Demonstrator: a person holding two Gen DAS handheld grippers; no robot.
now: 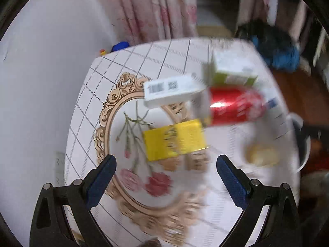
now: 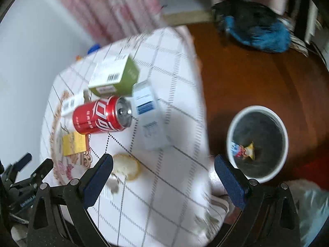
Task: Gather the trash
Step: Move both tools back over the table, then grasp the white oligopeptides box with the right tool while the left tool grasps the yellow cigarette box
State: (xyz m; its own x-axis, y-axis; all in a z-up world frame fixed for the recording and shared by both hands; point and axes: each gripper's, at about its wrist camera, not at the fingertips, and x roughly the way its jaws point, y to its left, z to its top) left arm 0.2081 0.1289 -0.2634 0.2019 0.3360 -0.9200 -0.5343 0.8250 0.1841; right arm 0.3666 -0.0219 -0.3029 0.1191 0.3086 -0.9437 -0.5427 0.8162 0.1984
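While both views are smeared by motion blur, we can make out each tool clearly enough: the left tool (image 1: pixel 165 165) stands wide with nothing between its blue pads, and the right tool (image 2: pixel 163 164) is spread just as wide and empty.

In the left wrist view we see the trash gathered on the surface (image 1: pixel 86 111), which is covered with a grid-patterned cloth bearing a floral oval. A yellow box (image 1: pixel 174 139) lies at the centre of the frame, above the left tool. A white barcode box (image 1: pixel 171 91) sits higher, a red soda can (image 1: pixel 234 107) lies on its side to the right, and a green-and-white box (image 1: pixel 232 70) sits above the can.

In the right wrist view we also find a white-and-blue box (image 2: pixel 148 115) just right of the can, and a pale round scrap (image 2: pixel 126 166) near the left finger. At the right, a white bin (image 2: pixel 258 108) with a dark liner stands on the brown floor (image 2: pixel 246 72), holding a colourful wrapper (image 2: pixel 243 149).
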